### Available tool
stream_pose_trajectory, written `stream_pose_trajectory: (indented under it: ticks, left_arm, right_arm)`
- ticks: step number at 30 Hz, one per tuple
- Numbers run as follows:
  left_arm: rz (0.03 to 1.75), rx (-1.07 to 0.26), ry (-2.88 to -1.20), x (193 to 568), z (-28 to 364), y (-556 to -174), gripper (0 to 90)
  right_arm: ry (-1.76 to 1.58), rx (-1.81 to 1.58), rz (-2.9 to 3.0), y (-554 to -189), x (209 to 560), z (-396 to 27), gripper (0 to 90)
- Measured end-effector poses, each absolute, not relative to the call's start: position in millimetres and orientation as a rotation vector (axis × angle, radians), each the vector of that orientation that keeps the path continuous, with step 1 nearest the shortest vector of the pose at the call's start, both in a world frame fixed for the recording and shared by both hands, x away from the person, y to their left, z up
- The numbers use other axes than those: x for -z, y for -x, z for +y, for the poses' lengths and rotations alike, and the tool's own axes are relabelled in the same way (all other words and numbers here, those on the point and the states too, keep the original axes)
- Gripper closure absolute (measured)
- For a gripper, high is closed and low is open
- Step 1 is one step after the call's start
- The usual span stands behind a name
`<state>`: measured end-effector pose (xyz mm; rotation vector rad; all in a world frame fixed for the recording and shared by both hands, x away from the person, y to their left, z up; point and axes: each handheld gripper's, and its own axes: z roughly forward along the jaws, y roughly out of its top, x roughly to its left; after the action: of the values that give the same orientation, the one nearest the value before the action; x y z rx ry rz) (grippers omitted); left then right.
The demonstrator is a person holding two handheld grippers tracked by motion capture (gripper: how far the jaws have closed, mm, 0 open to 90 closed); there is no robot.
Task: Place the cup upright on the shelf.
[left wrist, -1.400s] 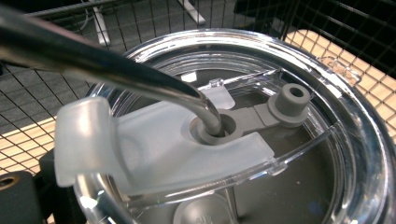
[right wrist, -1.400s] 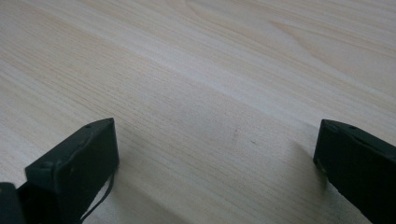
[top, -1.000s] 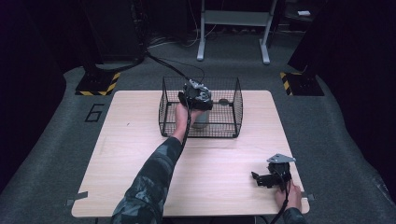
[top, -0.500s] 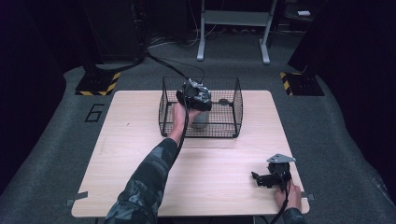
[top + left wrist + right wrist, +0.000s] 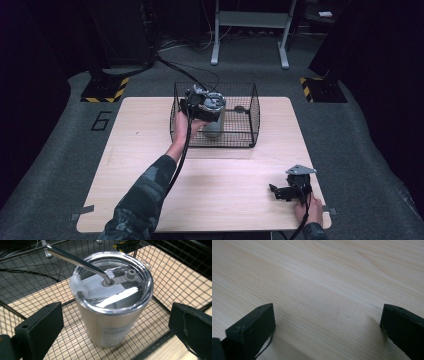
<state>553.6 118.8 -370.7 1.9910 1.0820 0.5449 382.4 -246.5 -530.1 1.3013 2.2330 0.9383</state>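
A cream tumbler (image 5: 110,325) with a clear lid and a bent metal straw (image 5: 75,261) stands upright inside a black wire basket (image 5: 252,112) at the back of the wooden table (image 5: 150,165). My left gripper (image 5: 205,102) hovers over the basket's left part, just above the tumbler (image 5: 212,129), open, its jaws wide apart on either side of the cup and not touching it. My right gripper (image 5: 287,191) rests low over the table's near right corner, open, with bare wood between its jaws.
The basket's wire walls (image 5: 175,262) rise close around the tumbler. A small dark thing (image 5: 240,108) lies in the basket's back right. Dark floor, cables and a metal stand (image 5: 250,30) lie beyond the table.
My left gripper has drawn back slightly from the tumbler, which stays standing in the basket. The right gripper has not moved.
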Motion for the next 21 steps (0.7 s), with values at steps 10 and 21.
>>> stream_pose_trajectory:
  ticks: [10,21]
  left_arm:
    - [1.043,-0.542,-2.013,356.4,152.3,-519.5,0.2]
    - [1.009,-0.549,-2.01,349.6,194.6,-476.3,0.2]
  right_arm:
    - [-1.301,-0.938,2.233,-382.4,530.1,-246.5,0.0]
    - [-1.295,-0.936,2.231,-382.7,530.2,-246.6,0.0]
